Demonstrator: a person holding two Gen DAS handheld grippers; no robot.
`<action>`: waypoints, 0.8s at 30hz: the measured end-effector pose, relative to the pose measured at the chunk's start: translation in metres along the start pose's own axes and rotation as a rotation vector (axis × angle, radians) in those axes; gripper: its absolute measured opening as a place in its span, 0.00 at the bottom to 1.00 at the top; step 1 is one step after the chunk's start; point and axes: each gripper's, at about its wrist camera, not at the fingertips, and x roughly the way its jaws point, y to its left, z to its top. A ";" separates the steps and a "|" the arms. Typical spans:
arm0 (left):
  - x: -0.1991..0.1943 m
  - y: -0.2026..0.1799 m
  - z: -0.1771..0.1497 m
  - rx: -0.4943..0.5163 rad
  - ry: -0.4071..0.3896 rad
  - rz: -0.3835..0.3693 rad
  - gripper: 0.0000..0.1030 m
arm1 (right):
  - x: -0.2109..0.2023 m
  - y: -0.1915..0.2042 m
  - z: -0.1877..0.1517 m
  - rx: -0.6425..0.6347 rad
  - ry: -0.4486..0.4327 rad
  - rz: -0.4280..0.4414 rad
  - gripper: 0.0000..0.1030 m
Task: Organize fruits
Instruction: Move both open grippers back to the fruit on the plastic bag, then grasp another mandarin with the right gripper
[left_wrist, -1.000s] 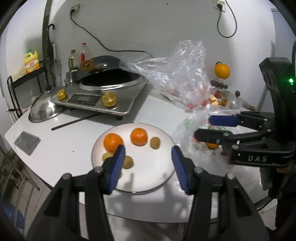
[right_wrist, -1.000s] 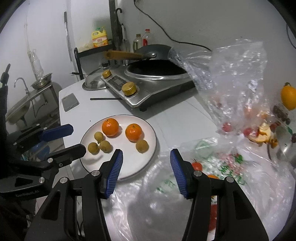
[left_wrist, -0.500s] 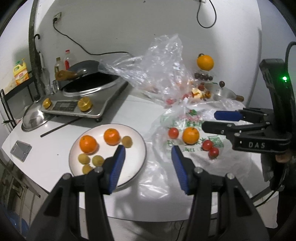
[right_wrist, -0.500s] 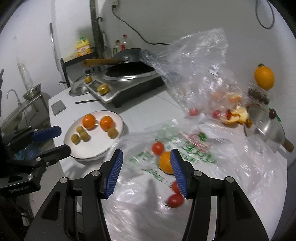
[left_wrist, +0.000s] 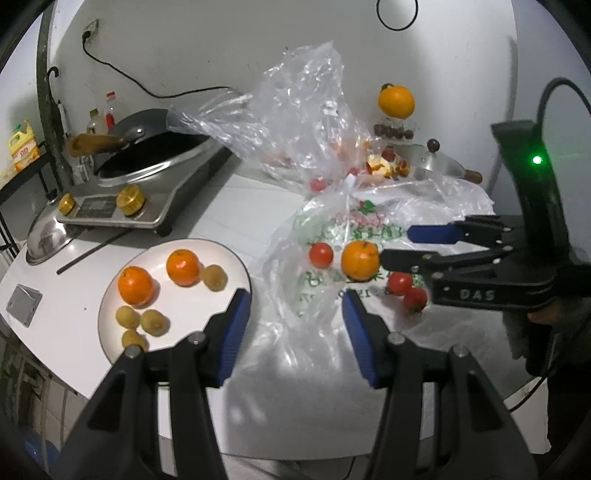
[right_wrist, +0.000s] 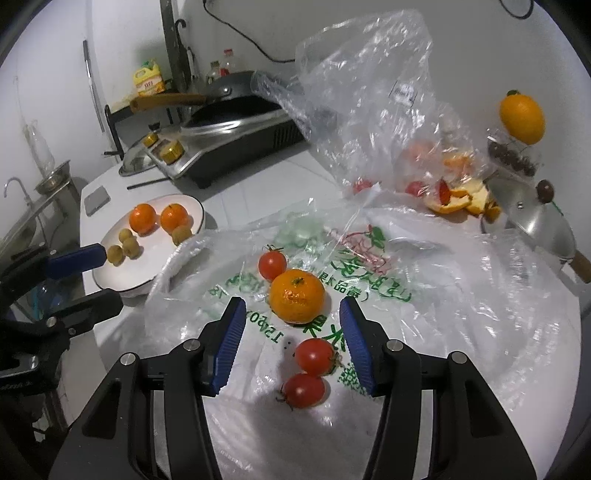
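While both jaws gape empty, two tangerines (left_wrist: 159, 275) and four longans (left_wrist: 147, 321) fill the plate (left_wrist: 229, 258).

left tongs (left_wrist: 293, 328): apart, empty (angled downward) | right tongs (right_wrist: 291, 334): apart, empty

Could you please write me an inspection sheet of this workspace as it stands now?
Surface: white table, partly under a flat plastic bag.
Job's things: plate holds two oranges and four small brownish fruits; one orange and three tomatoes lie on the bag.
Clutter: crumpled clear bag, orange peel, phone.
Grippers: left gripper and right gripper open, empty.
Cables: wall cord.
Surroundings: cooker with wok, pot lid.
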 end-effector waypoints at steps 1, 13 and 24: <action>0.002 0.000 0.000 0.000 0.001 0.000 0.52 | 0.005 -0.001 0.001 0.003 0.007 0.004 0.54; 0.029 0.000 0.008 0.016 0.027 0.005 0.52 | 0.054 -0.003 0.013 -0.012 0.090 0.037 0.54; 0.043 -0.023 0.018 0.077 0.026 -0.011 0.52 | 0.042 -0.020 0.011 0.008 0.049 0.048 0.46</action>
